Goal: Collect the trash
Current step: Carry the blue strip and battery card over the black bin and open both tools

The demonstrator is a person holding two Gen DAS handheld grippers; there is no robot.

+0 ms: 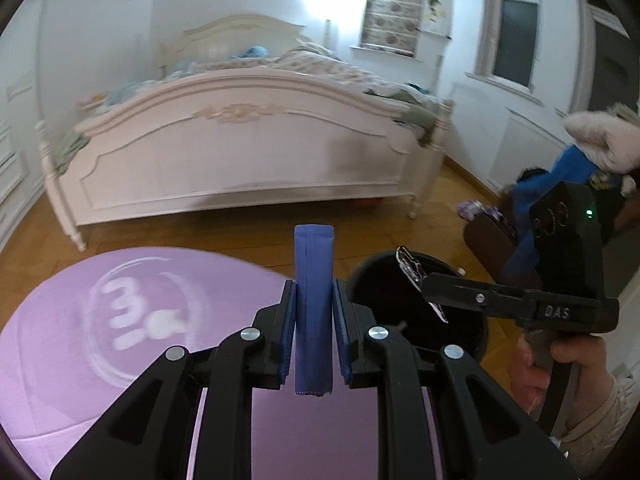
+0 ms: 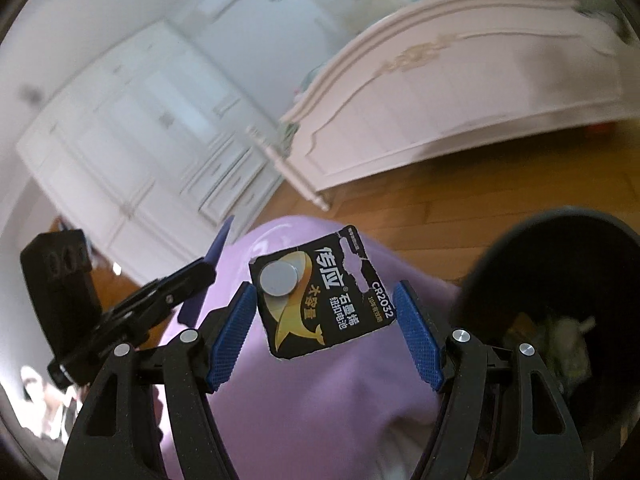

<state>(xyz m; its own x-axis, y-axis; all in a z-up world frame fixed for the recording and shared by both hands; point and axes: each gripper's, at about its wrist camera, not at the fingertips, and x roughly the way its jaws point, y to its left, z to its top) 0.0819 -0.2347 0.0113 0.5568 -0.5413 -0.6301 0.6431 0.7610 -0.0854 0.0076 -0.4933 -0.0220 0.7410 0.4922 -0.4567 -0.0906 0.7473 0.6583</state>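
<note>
While both pieces remain in our grippers, collection is unfinished: our left gripper (image 1: 314, 334) clamps a blue packet (image 1: 314, 300); our right gripper (image 2: 326, 332) pinches a battery card (image 2: 324, 296) edgewise, and the black bin (image 2: 560, 320) at three o'clock already holds litter.
</note>
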